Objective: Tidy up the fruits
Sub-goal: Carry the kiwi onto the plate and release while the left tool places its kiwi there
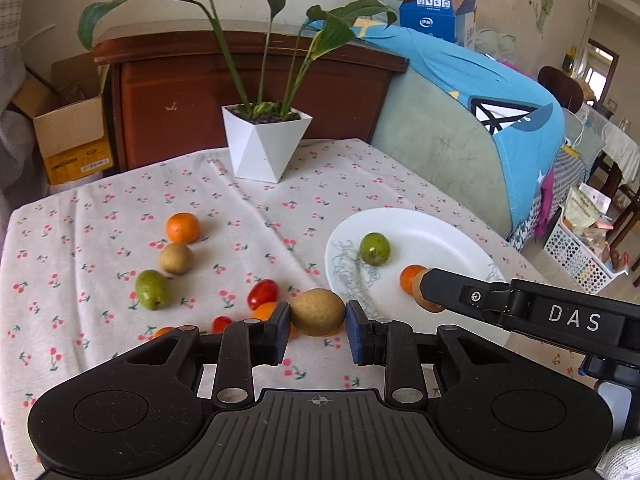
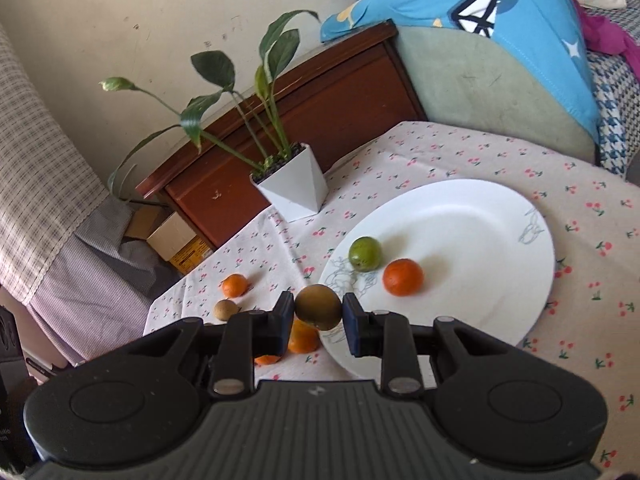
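The tabletop point(image 1: 100, 216) under its cherry-print cloth carries a white plate point(image 2: 480, 216) already holding a green fruit point(image 2: 365, 254) and an orange point(image 2: 403, 277); the right tool point(image 2: 319, 316) hangs at the plate's rim clenched on a brown kiwi point(image 2: 318, 307); the left tool point(image 1: 318, 326) brackets another kiwi point(image 1: 317, 312), contact unclear; kiwis seem light, soft and easily bruised, so a gentle grip across the middle suits.

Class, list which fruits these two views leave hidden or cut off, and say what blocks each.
- Left wrist view: an orange fruit and a cherry tomato are partly hidden behind a finger of the left gripper.
- Left wrist view: the right-held brown fruit is mostly covered by a finger of the right gripper.
- Right wrist view: an orange fruit by the plate rim is partly hidden by the gripper finger and the held fruit.
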A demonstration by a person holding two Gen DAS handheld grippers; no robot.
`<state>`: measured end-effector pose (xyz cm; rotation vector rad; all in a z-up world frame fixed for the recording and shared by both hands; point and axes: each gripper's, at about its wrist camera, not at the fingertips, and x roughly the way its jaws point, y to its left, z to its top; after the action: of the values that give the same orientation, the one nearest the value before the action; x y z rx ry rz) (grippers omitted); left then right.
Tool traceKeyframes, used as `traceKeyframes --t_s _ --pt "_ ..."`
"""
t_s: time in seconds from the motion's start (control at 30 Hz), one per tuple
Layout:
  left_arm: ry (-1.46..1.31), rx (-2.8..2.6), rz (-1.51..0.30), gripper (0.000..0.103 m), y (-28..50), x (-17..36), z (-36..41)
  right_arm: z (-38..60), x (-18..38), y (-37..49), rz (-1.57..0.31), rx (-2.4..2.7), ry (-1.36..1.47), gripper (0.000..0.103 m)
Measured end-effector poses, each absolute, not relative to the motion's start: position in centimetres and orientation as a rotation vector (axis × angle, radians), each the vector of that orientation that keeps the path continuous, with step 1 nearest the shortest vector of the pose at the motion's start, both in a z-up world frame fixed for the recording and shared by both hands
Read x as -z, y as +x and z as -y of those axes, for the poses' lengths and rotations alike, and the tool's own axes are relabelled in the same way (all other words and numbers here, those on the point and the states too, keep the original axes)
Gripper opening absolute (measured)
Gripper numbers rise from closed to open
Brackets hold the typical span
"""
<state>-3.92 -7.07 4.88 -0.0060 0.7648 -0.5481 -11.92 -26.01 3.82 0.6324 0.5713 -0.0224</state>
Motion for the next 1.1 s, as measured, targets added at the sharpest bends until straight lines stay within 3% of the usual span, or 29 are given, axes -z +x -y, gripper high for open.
traceKeyframes --t_s 0.73,0.8,0.87,1.1 --pt "0.044 0.648 -0.79 0.03 -2.9 -3.0 13.4 29.9 -1.0 -12.4 -0.641 0.241 0.774 0.03" --pt "0.035 0.644 -0.79 0.035 -2.9 -3.3 13.3 29.9 -1.2 -12.5 -0.632 0.244 0.767 0.03" --pt "0.027 0.618 -0.782 0.048 -2.7 -3.7 13.1 29.9 -1.4 -12.5 -0.623 0.247 0.761 0.03" --pt "0.009 0.552 -0.769 0.059 -2.0 -5.3 11.3 29.2 -1.6 -12.1 -0.63 0.205 0.755 0.032"
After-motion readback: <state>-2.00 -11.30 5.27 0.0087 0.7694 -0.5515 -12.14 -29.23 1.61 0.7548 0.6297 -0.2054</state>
